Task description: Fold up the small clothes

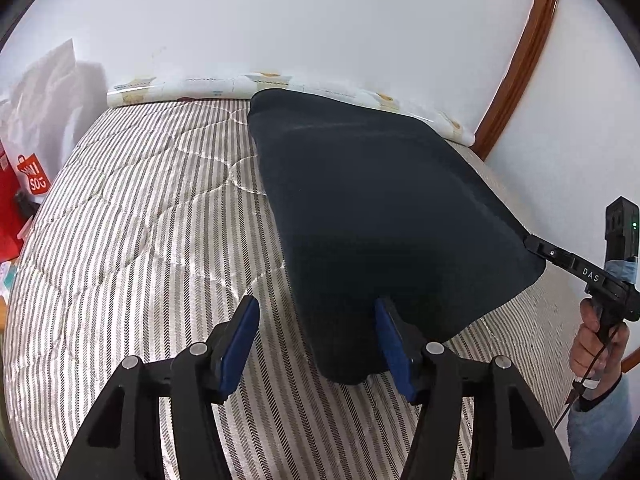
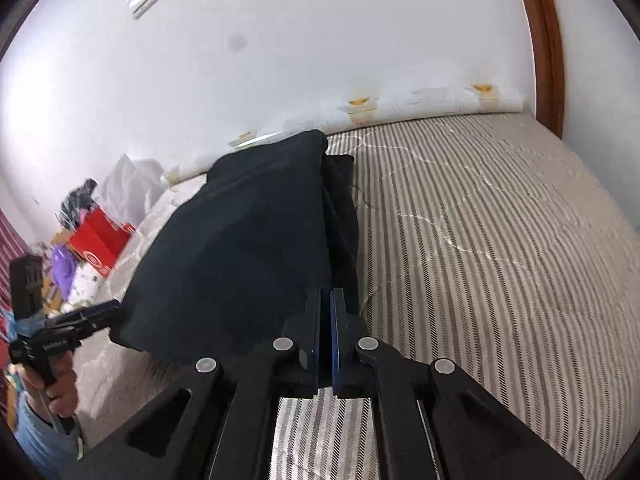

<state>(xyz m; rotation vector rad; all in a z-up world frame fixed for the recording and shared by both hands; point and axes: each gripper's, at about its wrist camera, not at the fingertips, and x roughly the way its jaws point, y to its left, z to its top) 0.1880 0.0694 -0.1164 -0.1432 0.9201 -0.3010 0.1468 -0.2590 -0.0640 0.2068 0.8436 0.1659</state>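
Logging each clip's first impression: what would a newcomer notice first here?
A dark navy garment dominates, stretched above a striped quilted mattress. The right hand-held gripper is shut on one near corner; the left hand-held gripper stands open around the garment's hanging near edge. Red bags clutter the floor on the mattress's left.

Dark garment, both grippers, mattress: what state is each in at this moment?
Dark garment: partly folded, near edge lifted off the bed, far end resting on it.
Right gripper: shut on the garment's near corner.
Left gripper: open, jaws apart, cloth hanging against one pad.
Striped mattress: bare, no sheet.
Rolled cover: rolled up along the wall.
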